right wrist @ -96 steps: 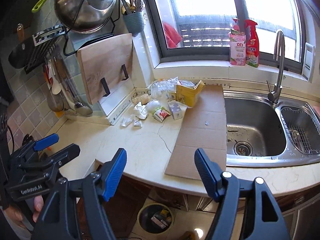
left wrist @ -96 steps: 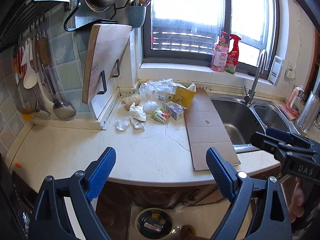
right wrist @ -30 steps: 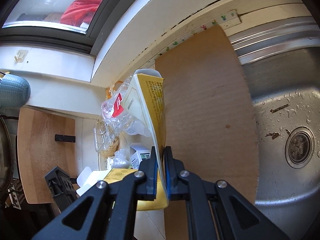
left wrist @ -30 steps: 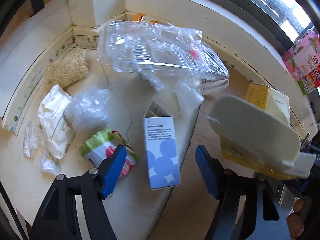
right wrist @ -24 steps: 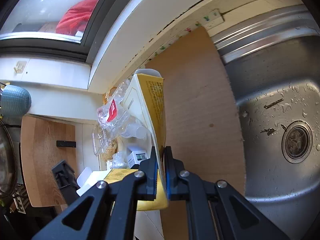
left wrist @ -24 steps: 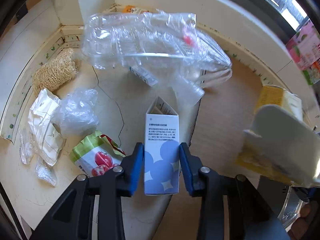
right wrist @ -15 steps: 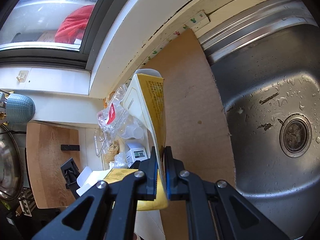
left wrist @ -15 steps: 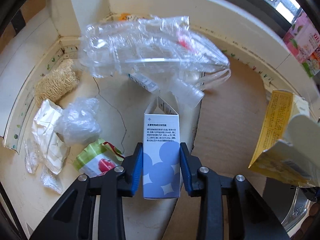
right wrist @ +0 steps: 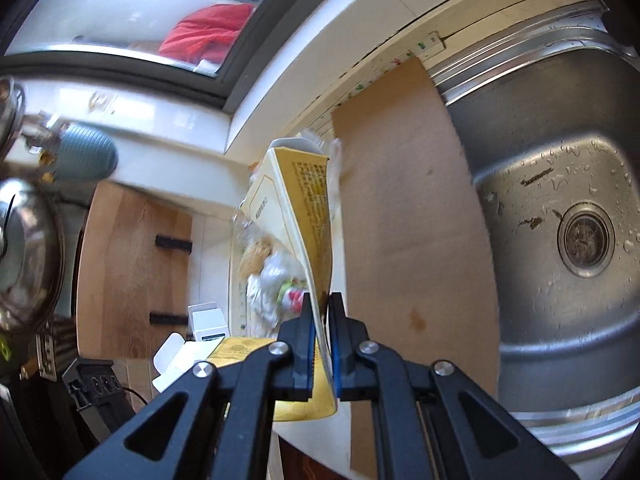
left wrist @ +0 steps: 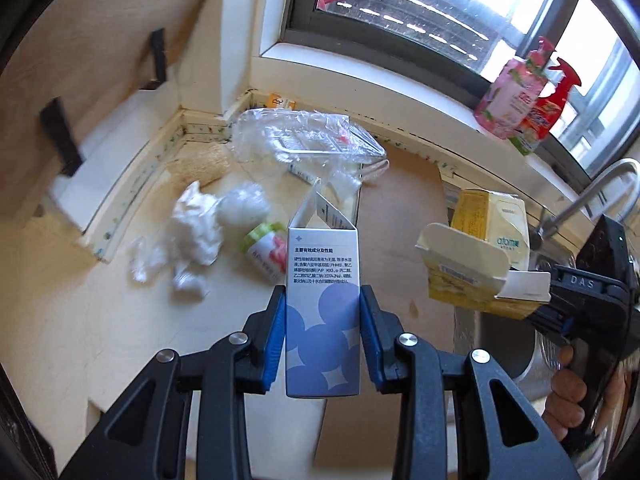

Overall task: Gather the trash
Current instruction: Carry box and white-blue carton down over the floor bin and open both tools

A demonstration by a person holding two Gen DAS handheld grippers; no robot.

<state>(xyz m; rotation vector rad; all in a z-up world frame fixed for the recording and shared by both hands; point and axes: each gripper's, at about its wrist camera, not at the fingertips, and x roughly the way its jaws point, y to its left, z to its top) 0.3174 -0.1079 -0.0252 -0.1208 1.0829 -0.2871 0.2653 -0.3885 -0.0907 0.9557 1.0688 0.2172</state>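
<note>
Open to us: bare cardboard sheet (right wrist: 416, 240), sink basin (right wrist: 560, 168).
Blocking us: clear plastic tray (left wrist: 304, 140), crumpled tissues (left wrist: 192, 232), faucet (left wrist: 592, 196).

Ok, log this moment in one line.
left gripper: shut on blue box | right gripper: shut on yellow carton | both lifted off counter

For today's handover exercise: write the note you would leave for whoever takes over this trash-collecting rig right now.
Left tongs: shut on the blue-and-white carton, lifted off the counter.
Right tongs: shut on a flap of the yellow box, also in the air.
Done: two pieces picked up; neither binned yet.
Left on the counter: clear plastic packaging, crumpled white paper, tomato-print wrapper, cardboard sheet beside the sink.
</note>
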